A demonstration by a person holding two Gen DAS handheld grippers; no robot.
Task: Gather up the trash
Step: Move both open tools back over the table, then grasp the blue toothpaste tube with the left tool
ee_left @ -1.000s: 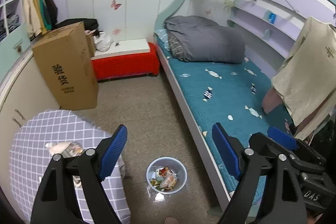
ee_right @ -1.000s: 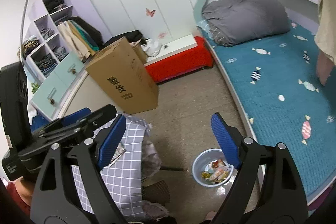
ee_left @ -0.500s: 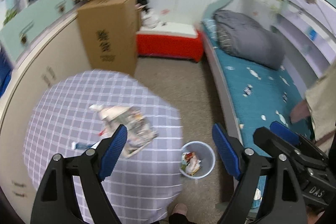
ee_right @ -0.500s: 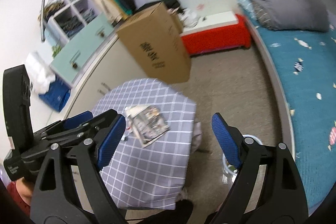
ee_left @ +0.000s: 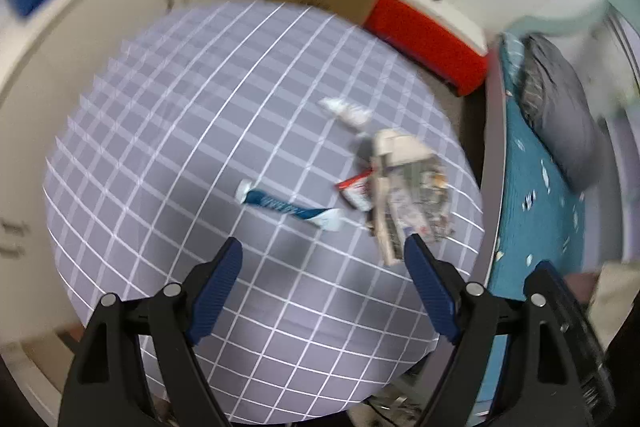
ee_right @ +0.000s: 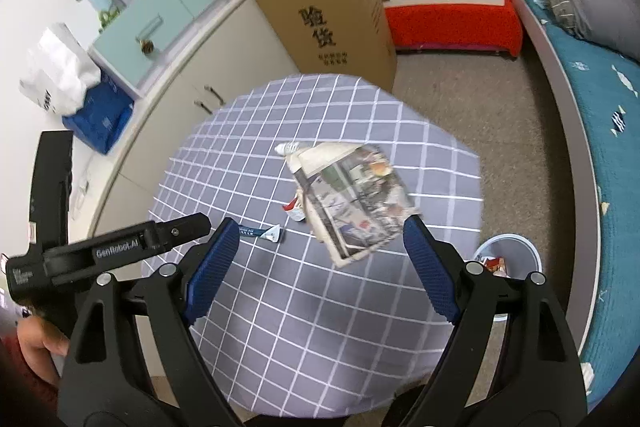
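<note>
Both claws hang released and empty over the table with the grey checked cloth. In the left wrist view the left gripper has its blue pads spread wide with only cloth between them, and in the right wrist view the right gripper stands just as wide.

What could go wrong, as I judge it: the trash lies in an overlapping heap, so a pinch at the folded newspaper might take only its top sheet, or drag the small red-and-white wrapper out from under it and off the table edge. The blue toothpaste tube is flat and slick — pads closing on it could skid and bunch the cloth instead. The left view is also blurred, so aiming there is uncertain, and both claws over one small pile could knock each other.

In the left view the tube lies at frame centre, just above the gap between the pads, and the newspaper sits at centre right, its lower corner touching the right pad's tip in the picture. A small white bottle lies above it. In the right view the newspaper fills the centre, above and between the pads, while the waste bin — already holding wrappers — stands on the floor at lower right, behind the right finger.
</note>
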